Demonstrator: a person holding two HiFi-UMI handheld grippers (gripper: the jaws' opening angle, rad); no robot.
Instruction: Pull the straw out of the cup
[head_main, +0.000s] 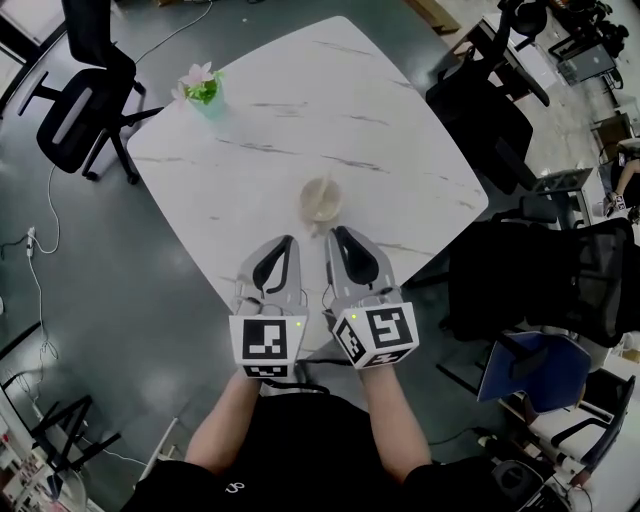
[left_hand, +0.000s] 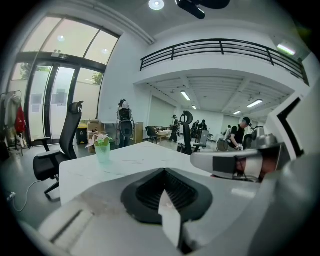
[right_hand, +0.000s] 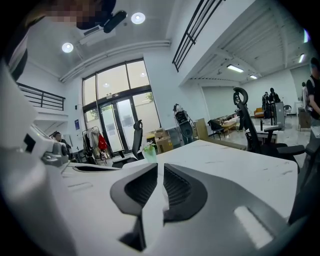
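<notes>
A pale translucent cup (head_main: 322, 200) stands on the white marble table (head_main: 300, 110), a little in from its near edge. I cannot make out a straw in it from above. My left gripper (head_main: 289, 241) and right gripper (head_main: 336, 233) are side by side just short of the cup, both pointing at it. In the left gripper view the left gripper (left_hand: 162, 172) is shut, with nothing in its jaws. The right gripper (right_hand: 160, 167) is open by a narrow slit, with nothing between its pads. Neither gripper view shows the cup.
A small green cup of pink flowers (head_main: 203, 88) stands at the table's far left corner and also shows as the flower cup (left_hand: 102, 149) and the flower cup (right_hand: 149, 150). Black office chairs stand at the left (head_main: 85, 95) and right (head_main: 545, 280) of the table.
</notes>
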